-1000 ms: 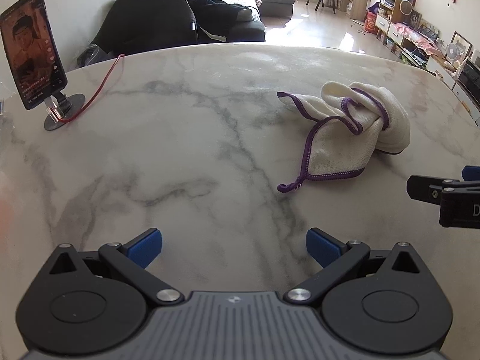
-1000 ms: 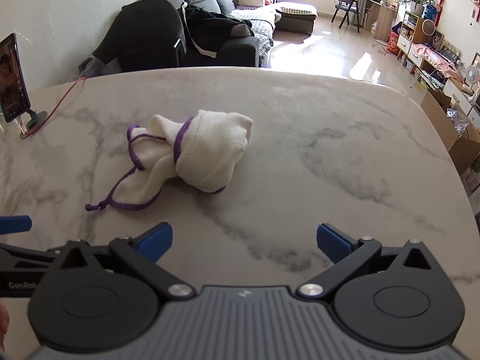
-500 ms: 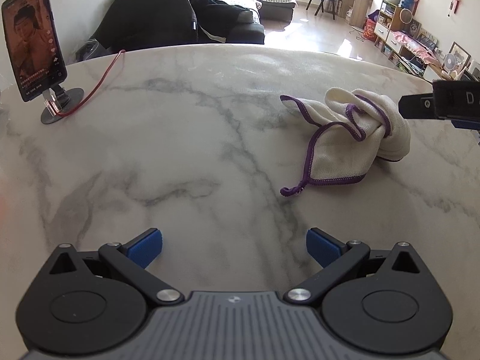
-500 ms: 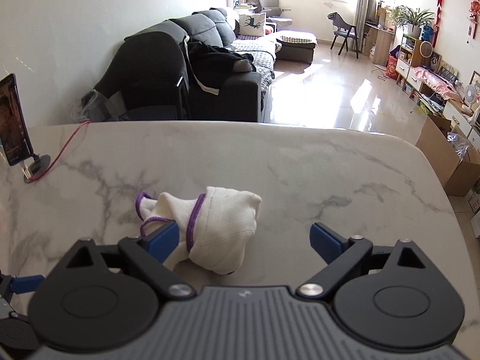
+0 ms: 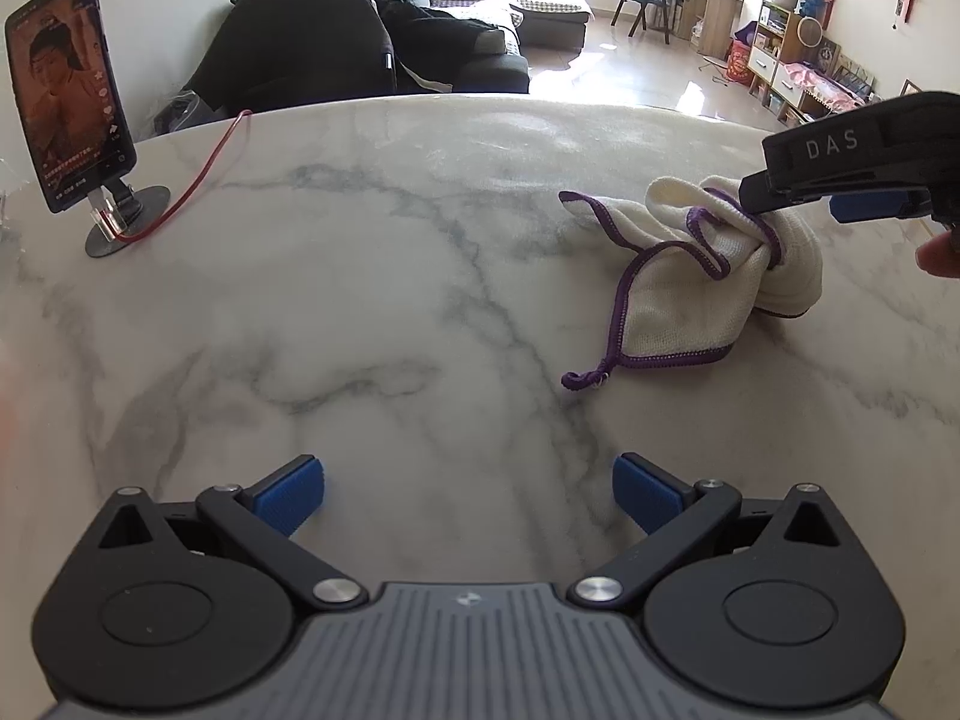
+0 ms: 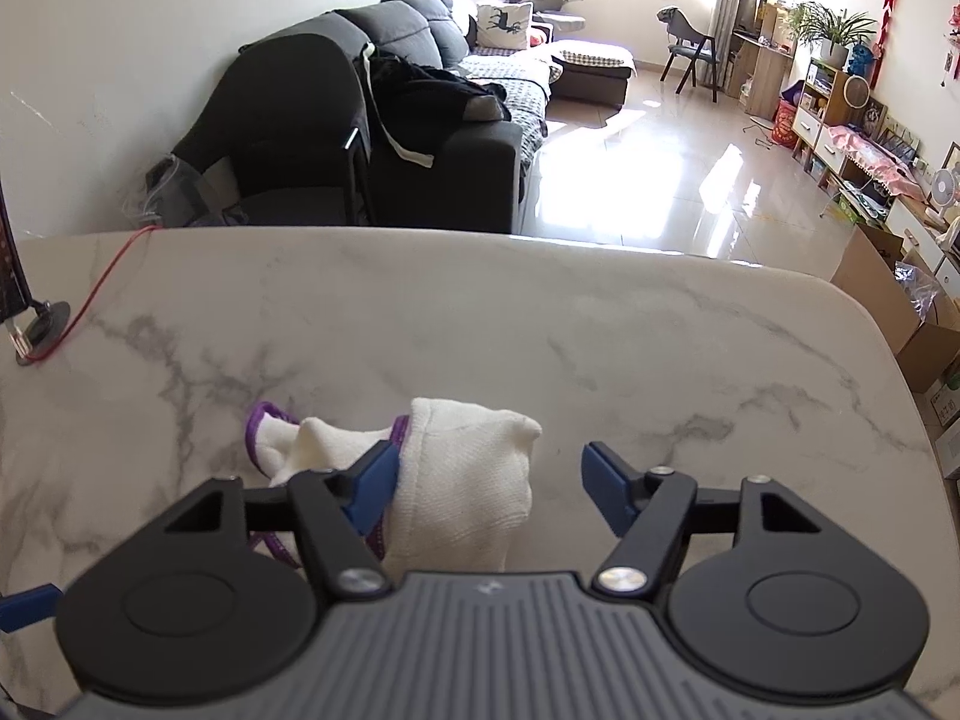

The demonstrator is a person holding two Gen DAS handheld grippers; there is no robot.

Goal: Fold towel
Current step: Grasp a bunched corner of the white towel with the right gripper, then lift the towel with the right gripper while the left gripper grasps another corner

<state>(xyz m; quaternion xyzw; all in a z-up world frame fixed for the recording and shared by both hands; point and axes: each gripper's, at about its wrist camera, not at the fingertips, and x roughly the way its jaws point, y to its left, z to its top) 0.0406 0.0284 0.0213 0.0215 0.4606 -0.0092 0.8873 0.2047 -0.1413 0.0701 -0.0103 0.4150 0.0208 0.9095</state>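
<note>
Over the last second my right gripper (image 6: 489,483) has travelled from well short of the towel (image 6: 462,480) to right over it. Its jaws are spread wide and now straddle the crumpled mound: the left pad (image 6: 375,492) touches the purple hem, the right pad stands clear of the cloth. Nothing gripped yet.

Left gripper (image 5: 468,495) has not moved; jaws open, empty, towel well ahead and to their right on the worktop (image 5: 360,300).

Judgement: folding not begun. Towel is bunched, so closing here should only lift it for shaking out.
</note>
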